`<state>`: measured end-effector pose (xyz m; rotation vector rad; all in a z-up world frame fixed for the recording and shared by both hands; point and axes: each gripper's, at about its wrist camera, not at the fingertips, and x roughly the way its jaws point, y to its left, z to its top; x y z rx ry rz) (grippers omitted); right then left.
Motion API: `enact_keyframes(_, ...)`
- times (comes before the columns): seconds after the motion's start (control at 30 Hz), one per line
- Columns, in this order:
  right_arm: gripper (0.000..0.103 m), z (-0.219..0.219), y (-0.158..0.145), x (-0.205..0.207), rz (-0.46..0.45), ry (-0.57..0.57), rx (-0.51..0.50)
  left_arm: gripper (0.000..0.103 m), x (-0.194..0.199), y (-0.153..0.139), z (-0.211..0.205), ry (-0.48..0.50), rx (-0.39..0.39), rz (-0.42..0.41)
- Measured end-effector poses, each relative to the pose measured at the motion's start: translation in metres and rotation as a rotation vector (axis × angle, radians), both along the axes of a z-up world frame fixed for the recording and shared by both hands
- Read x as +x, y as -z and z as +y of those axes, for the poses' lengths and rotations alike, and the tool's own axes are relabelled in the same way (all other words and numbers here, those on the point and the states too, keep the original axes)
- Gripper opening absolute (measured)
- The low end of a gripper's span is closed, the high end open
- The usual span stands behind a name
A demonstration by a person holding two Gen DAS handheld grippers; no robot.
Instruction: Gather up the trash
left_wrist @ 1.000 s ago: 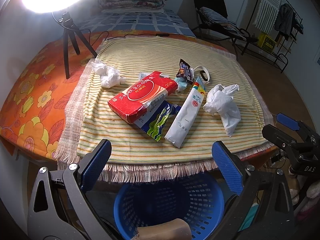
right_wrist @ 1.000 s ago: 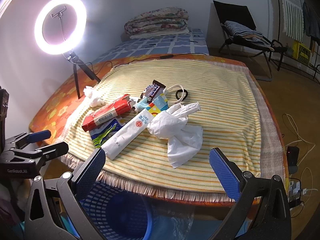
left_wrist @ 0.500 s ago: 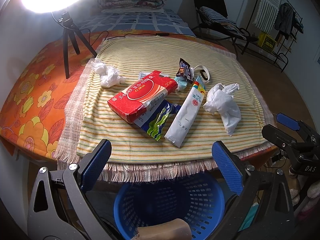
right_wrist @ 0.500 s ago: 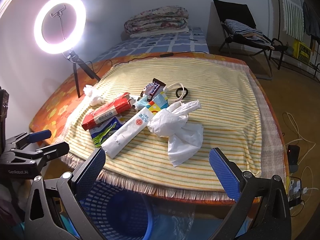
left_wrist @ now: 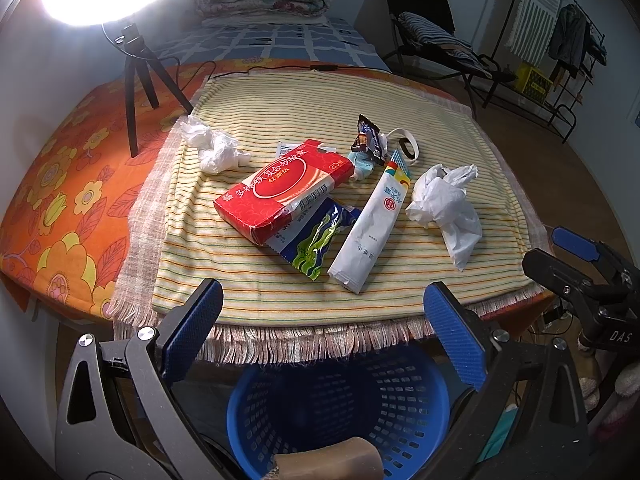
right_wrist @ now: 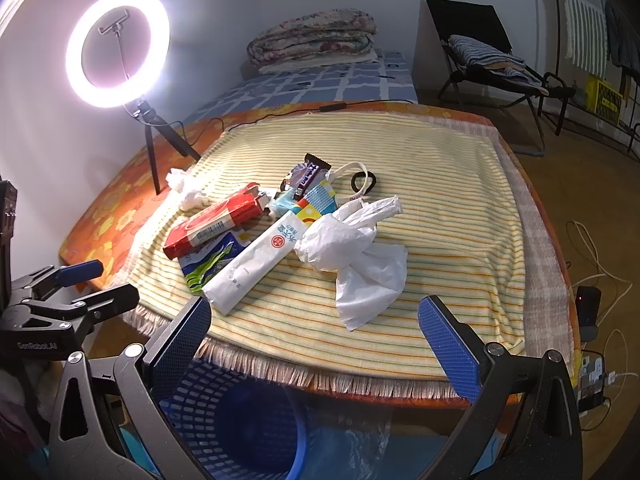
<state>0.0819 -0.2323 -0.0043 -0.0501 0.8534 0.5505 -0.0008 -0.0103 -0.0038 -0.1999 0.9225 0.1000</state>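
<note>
Trash lies on the striped cloth point(left_wrist: 304, 112): a red carton point(left_wrist: 280, 190), a blue-green wrapper point(left_wrist: 316, 240), a long white packet point(left_wrist: 374, 232), a crumpled white plastic bag point(left_wrist: 448, 204), a white tissue wad point(left_wrist: 212, 144) and a dark candy wrapper point(left_wrist: 368, 136). A blue basket point(left_wrist: 340, 408) stands below the table's front edge. My left gripper point(left_wrist: 326, 336) hangs open above the basket, short of the cloth. My right gripper point(right_wrist: 316, 346) is open too, in front of the plastic bag point(right_wrist: 352, 252), long packet point(right_wrist: 256, 264) and red carton point(right_wrist: 212, 226).
A ring light on a tripod point(right_wrist: 118, 48) stands at the table's left back. A black hair tie point(right_wrist: 364, 182) and white strap lie behind the trash. A folding chair point(right_wrist: 488, 64) and drying rack stand at right; cables and a power strip point(right_wrist: 592, 372) lie on the floor.
</note>
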Motion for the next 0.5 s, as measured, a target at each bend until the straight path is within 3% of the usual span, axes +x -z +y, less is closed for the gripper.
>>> enact_keyframes(0.5,0.102,-0.0001,0.0,0.0014,0.014,0.0,0.0,0.102,-0.0002,0.0003,-0.0006,0.0,0.001,0.0)
